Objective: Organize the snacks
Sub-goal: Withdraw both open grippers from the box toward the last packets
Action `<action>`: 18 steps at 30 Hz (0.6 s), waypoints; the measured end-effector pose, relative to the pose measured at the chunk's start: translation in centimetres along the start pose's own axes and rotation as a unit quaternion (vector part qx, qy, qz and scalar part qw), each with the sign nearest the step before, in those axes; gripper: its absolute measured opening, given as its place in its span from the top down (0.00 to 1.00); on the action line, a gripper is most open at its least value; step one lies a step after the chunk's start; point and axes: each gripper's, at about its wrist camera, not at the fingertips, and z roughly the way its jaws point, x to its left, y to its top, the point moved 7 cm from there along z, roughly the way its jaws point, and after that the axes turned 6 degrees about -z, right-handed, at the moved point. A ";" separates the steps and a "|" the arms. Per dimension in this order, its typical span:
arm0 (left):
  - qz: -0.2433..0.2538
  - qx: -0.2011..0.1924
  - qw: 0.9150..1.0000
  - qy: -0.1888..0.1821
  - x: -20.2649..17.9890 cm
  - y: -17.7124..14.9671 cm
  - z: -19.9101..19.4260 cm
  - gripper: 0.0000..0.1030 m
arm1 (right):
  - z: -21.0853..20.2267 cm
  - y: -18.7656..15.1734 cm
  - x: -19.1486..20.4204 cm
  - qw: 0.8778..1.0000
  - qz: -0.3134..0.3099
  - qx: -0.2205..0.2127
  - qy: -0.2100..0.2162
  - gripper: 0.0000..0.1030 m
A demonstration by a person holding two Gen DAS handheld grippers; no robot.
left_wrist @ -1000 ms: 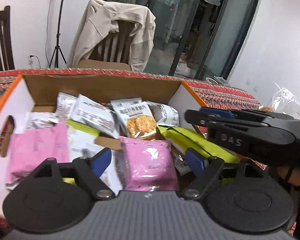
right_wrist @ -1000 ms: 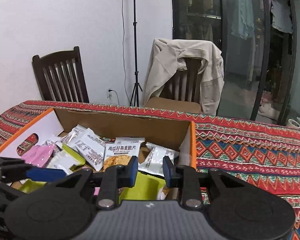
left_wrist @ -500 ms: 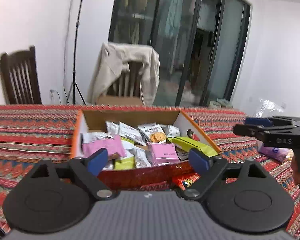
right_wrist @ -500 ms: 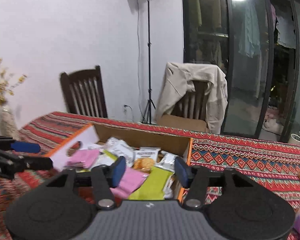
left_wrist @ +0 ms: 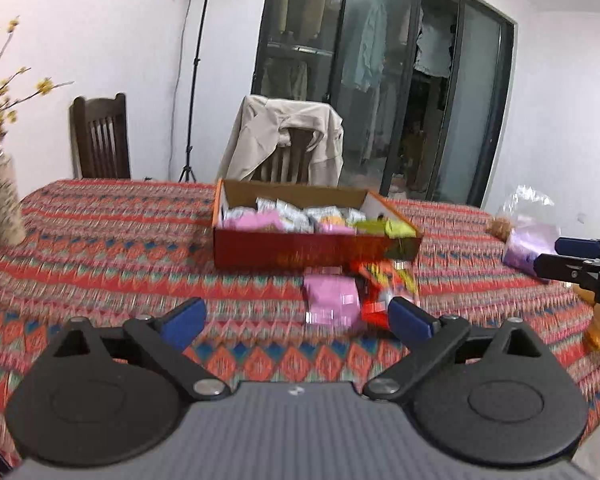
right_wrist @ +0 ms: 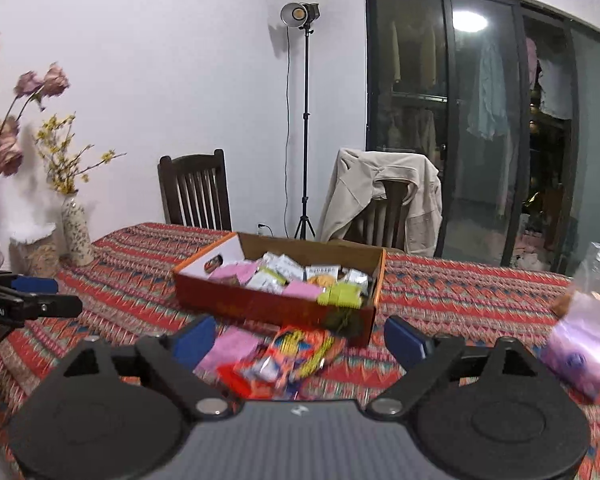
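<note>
Two blurred packets [left_wrist: 332, 300] before box [left_wrist: 316, 248], labels unreadable

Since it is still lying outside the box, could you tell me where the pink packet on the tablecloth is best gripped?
Grip the pink packet by its near edge, coming from above with the open left tool. It lies flat on the tablecloth, so only a thin edge offers itself. Its right side abuts the red and yellow wrappers, and the box stands behind it, so the near side looks freest.
</note>
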 end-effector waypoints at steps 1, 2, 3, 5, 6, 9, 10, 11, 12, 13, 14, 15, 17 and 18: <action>-0.002 0.003 1.000 0.002 0.0 -1.1 -0.6 0.04 | -0.8 -0.9 0.6 1.000 0.001 0.001 -0.001 0.11; -0.005 0.008 1.000 0.004 0.0 -2.1 -1.2 0.04 | -1.4 -1.7 1.1 1.000 0.005 0.003 -0.001 0.11; -0.007 0.010 1.000 0.006 0.1 -2.8 -1.7 0.04 | -2.1 -2.7 1.7 1.000 0.011 0.005 -0.001 0.11; -0.012 0.010 1.000 0.016 0.4 -4.5 -2.9 0.04 | -3.1 -4.7 2.7 1.000 0.019 0.015 -0.005 0.11; -0.013 0.010 1.000 0.021 0.5 -5.3 -3.4 0.04 | -3.7 -6.0 3.4 1.000 0.017 0.022 -0.012 0.11; -0.022 0.016 0.999 0.025 0.7 -7.1 -4.3 0.04 | -5.2 -9.0 5.0 0.999 0.015 0.032 -0.028 0.11; -0.025 0.021 0.999 0.026 0.8 -7.7 -4.5 0.04 | -5.7 -9.8 5.5 0.999 0.019 0.033 -0.024 0.11; -0.027 0.025 0.999 0.027 1.0 -8.2 -4.7 0.04 | -6.1 -10.8 6.1 0.999 0.029 0.034 -0.016 0.11; -0.029 0.028 0.999 0.029 1.1 -8.6 -4.8 0.04 | -6.3 -11.4 6.4 0.999 0.039 0.036 -0.011 0.11; -0.029 0.032 0.999 0.032 1.1 -9.1 -4.9 0.04 | -6.5 -12.1 6.7 0.998 0.049 0.040 -0.007 0.11; -0.030 0.036 0.998 0.036 1.2 -9.5 -5.0 0.04 | -6.3 -12.5 7.0 0.998 0.056 0.043 -0.002 0.11; -0.031 0.039 0.998 0.039 1.3 -9.9 -5.0 0.04 | -6.2 -13.0 7.3 0.997 0.061 0.049 0.001 0.11; -0.033 0.043 0.997 0.046 1.6 -10.4 -5.0 0.04 | -6.1 -13.6 7.5 0.996 0.064 0.059 0.000 0.11; -0.035 0.043 0.997 0.049 1.8 -10.6 -5.1 0.04 | -6.1 -13.8 7.5 0.996 0.066 0.059 -0.001 0.11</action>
